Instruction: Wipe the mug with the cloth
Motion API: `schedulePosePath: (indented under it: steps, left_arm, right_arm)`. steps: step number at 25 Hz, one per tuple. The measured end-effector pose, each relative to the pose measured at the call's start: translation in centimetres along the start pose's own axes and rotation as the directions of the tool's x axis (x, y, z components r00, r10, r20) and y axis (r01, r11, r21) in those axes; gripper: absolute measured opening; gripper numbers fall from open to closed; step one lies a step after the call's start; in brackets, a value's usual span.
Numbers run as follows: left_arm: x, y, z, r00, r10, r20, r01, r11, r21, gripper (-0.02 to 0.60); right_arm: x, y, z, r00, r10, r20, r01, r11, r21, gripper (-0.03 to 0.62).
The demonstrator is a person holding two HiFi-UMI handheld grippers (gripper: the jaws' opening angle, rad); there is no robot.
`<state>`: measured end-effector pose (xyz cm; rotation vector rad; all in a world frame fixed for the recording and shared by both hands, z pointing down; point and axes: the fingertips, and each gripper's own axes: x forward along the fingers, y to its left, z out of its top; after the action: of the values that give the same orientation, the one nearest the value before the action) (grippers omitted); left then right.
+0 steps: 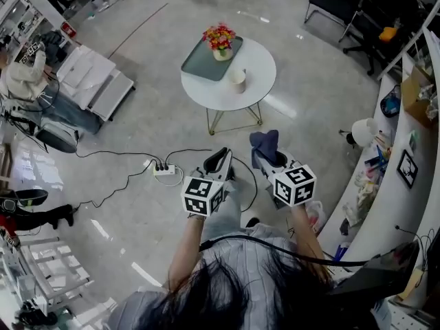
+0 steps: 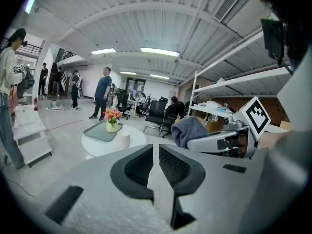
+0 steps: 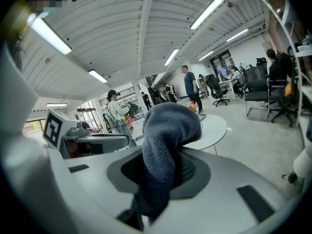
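A white mug [image 1: 238, 80] stands on a round white table [image 1: 258, 88], some way ahead of both grippers. In the left gripper view the mug [image 2: 123, 140] sits beside a grey-green tray [image 2: 99, 132] with a vase of flowers [image 2: 112, 117]. My left gripper [image 1: 221, 155] is held in the air, jaws shut and empty, as its own view shows [image 2: 154, 165]. My right gripper [image 1: 265, 154] is level with it and shut on a dark blue cloth [image 1: 264, 142]. The cloth [image 3: 165, 145] bunches up over the jaws and hides the mug in the right gripper view.
A power strip [image 1: 163, 171] with trailing cables lies on the floor just ahead of me. A long white counter [image 1: 405, 205] cluttered with items runs along the right. Office chairs [image 1: 344, 2] stand at the back right, white stacked panels [image 1: 93, 81] at the left. Several people stand around.
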<state>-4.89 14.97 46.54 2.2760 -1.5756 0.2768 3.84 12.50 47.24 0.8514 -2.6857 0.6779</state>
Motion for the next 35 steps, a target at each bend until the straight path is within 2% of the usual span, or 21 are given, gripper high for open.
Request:
schedulePosePath:
  steps: [3,7,14,24,28,35]
  left_arm:
    - [1.7,2.5,0.4,1.0,-0.018,-0.023,0.018,1.0,-0.001,0.038]
    - [3.9,6.0,1.5,0.997,-0.043,-0.071,0.046,0.998,0.051,0.038]
    - [8.3,10.9,3.2,0.979,-0.145,-0.145,0.163,0.98,0.114,0.038]
    - [12.9,14.7,3.8,0.946,-0.257,-0.196,0.277,0.957,0.082,0.038]
    - [13.8,15.3,4.0,0.94,-0.277,-0.198,0.292,0.955,0.052,0.038]
    - [14.9,15.9,4.2,0.951,-0.245,-0.187,0.256,0.966,0.035,0.038]
  right_arm:
    - [2.5,-1.3,0.6,1.0,-0.017,-0.02,0.018,1.0,0.023,0.101]
    - [5.9,-2.8,2.0,0.999,-0.044,-0.031,0.046,0.997,0.058,0.101]
    - [12.0,-5.4,4.5,0.994,-0.095,-0.055,0.1,0.991,0.091,0.101]
    - [16.5,-9.1,7.4,0.982,-0.179,-0.063,0.184,0.979,0.091,0.101]
    - [16.7,-10.0,7.6,0.976,-0.204,-0.083,0.211,0.973,0.094,0.101]
    - [16.9,-12.2,8.1,0.974,-0.21,-0.085,0.219,0.968,0.125,0.101]
